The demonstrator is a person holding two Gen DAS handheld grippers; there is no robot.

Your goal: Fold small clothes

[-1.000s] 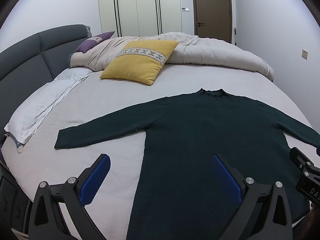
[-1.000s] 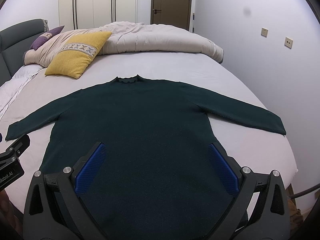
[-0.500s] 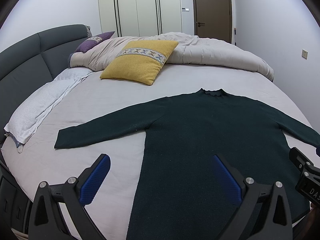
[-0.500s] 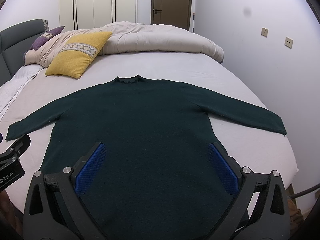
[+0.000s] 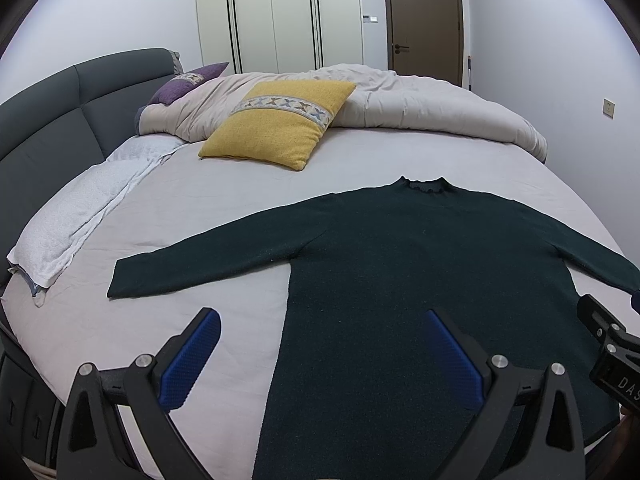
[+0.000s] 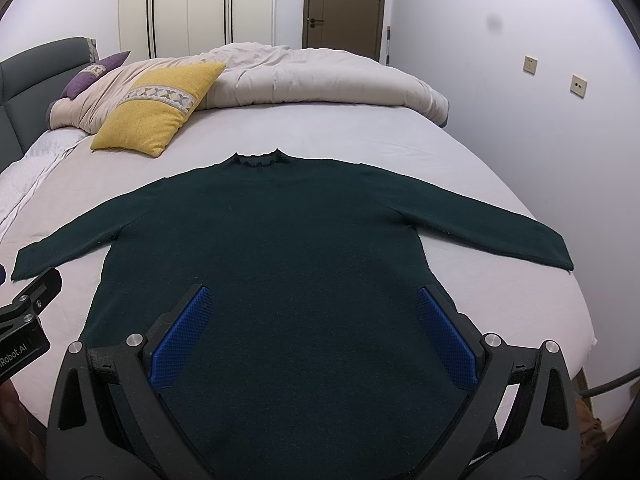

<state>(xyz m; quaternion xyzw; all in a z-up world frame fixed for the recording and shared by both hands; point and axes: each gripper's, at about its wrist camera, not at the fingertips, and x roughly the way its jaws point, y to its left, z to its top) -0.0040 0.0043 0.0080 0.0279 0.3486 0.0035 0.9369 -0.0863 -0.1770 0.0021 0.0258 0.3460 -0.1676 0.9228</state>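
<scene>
A dark green long-sleeved sweater (image 5: pixel 400 264) lies flat on the bed, collar away from me, both sleeves spread out to the sides; it also shows in the right wrist view (image 6: pixel 288 232). My left gripper (image 5: pixel 322 330) is open and empty, hovering above the sweater's left side edge near the hem. My right gripper (image 6: pixel 314 304) is open and empty above the lower body of the sweater. The right gripper's body shows at the right edge of the left wrist view (image 5: pixel 612 356); the left gripper's body shows at the left edge of the right wrist view (image 6: pixel 28 320).
The bed (image 5: pixel 200 208) has a light grey sheet. A yellow cushion (image 5: pixel 280 120), a purple pillow (image 5: pixel 188 84) and a bunched duvet (image 5: pixel 420 108) lie at the far side. A white towel (image 5: pixel 80 220) lies by the grey headboard (image 5: pixel 48 120). The bed's right edge (image 6: pixel 576 296) is near the wall.
</scene>
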